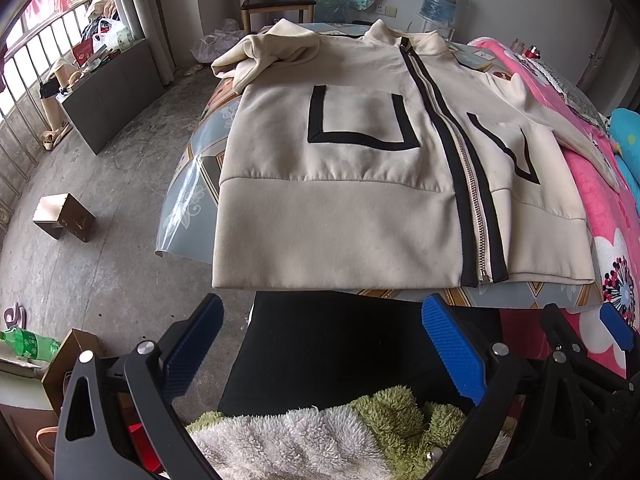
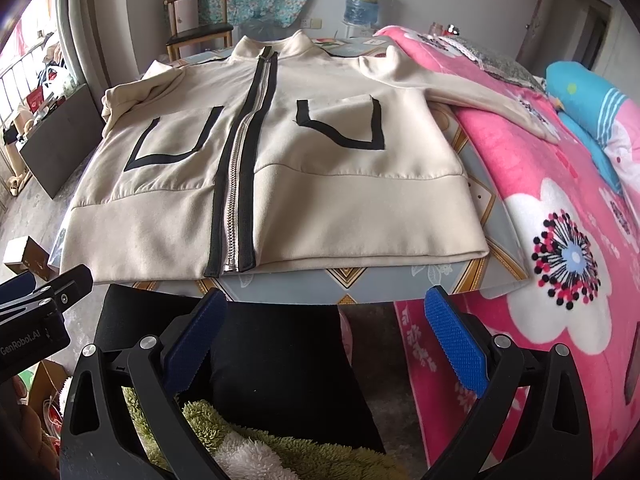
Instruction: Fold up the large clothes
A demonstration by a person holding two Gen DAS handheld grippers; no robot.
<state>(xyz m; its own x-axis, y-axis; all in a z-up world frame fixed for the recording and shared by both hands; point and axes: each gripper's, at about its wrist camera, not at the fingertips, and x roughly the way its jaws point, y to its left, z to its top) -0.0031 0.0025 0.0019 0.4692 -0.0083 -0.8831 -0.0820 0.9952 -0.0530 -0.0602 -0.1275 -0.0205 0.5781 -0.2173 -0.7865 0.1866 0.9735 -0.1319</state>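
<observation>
Jacket (image 1: 340, 184): flat, zipped, ahead of both tongs.
Left tongs (image 1: 320, 344): spread, empty.
Right tongs (image 2: 326, 330): spread, empty.
Sleeve (image 2: 472, 100): pinch cuff, fold across chest, probably first.

Cream jacket (image 2: 280, 160) lies flat, zipped, on table (image 2: 472, 264); right gripper (image 2: 326, 340) jaws spread, empty.

Room was evenly lit by daylight from window (image 1: 36, 52) far left of claw. Glare lay on plastic cover (image 1: 188, 196). Shadows were soft. Fisheye bent edges; corners were dark.
</observation>
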